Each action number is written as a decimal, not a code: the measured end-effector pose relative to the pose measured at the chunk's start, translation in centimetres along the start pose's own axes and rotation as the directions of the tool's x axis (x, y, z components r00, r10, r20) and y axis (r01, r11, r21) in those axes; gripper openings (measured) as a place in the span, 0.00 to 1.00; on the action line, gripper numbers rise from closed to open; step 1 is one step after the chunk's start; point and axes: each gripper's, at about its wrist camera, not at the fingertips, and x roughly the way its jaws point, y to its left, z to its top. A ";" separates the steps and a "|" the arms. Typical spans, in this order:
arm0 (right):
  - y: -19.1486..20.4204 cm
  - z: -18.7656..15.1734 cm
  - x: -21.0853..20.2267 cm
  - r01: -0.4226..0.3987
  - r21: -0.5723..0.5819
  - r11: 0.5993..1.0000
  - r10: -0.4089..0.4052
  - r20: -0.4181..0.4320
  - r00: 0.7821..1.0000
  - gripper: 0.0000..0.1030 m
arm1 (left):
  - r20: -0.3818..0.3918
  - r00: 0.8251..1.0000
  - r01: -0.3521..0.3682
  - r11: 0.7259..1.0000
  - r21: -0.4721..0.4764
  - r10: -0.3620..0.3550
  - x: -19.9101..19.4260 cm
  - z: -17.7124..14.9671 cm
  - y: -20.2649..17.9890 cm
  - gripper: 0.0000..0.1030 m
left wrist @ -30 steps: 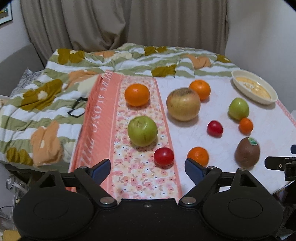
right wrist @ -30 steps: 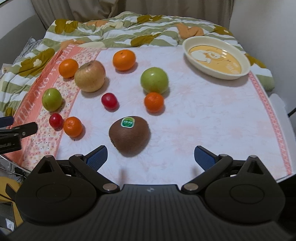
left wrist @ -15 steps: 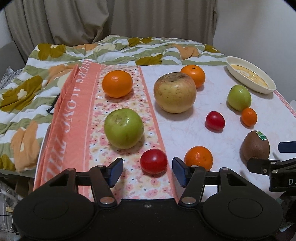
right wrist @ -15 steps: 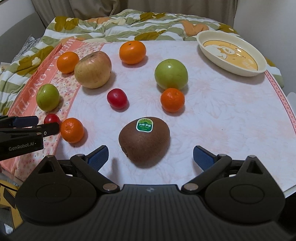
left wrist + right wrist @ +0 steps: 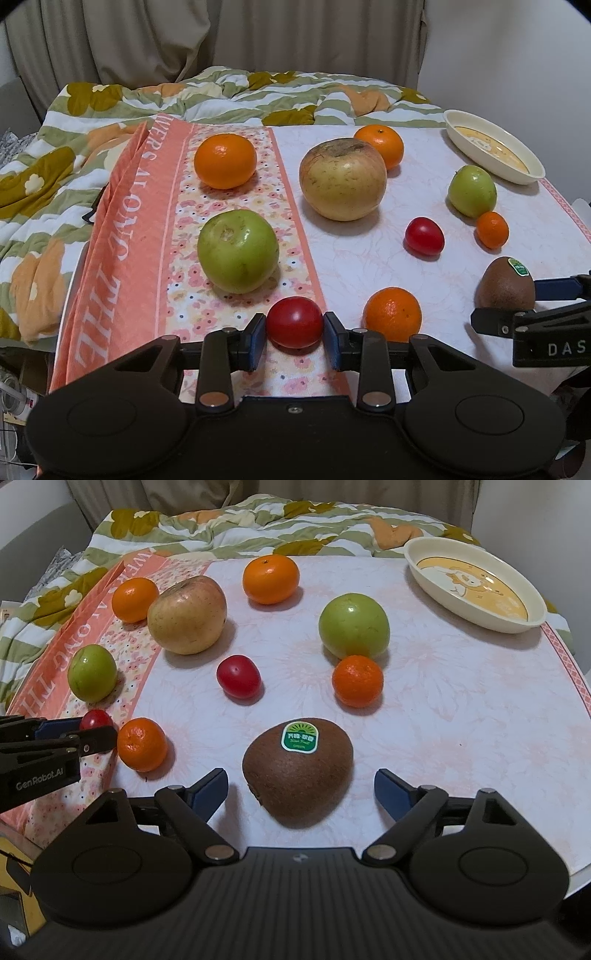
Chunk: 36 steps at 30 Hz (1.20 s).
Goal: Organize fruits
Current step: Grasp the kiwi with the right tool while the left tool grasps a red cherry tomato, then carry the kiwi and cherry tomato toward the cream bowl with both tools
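Left tongs (image 5: 294, 334) clamped on the near red tomato (image 5: 294, 322) at the counter's (image 5: 461, 716) left; right tongs (image 5: 301, 790) wide open, straddling the kiwi (image 5: 298, 771).

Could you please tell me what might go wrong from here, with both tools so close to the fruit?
The left tool is shut on the small red tomato; soft fruit could bruise or slip out. The orange beside it could be nudged and roll. The open right tool straddles the kiwi, which might roll away.
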 end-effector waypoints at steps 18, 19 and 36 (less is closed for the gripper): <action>0.0 0.7 -0.1 -0.005 -0.013 1.000 0.005 0.016 1.000 0.75 | 0.012 1.000 -0.021 0.999 -0.038 0.021 -2.3 -0.4 0.4 0.35; -0.1 0.7 -0.4 -0.006 -0.013 1.000 0.006 0.021 1.000 0.75 | 0.018 1.000 -0.021 0.999 -0.041 0.022 -2.7 -0.3 0.3 0.35; -7.6 3.7 -9.1 -0.075 -0.073 0.994 0.084 0.126 0.988 0.75 | 0.133 0.985 -0.093 0.988 -0.123 0.109 -10.7 3.5 -8.2 0.35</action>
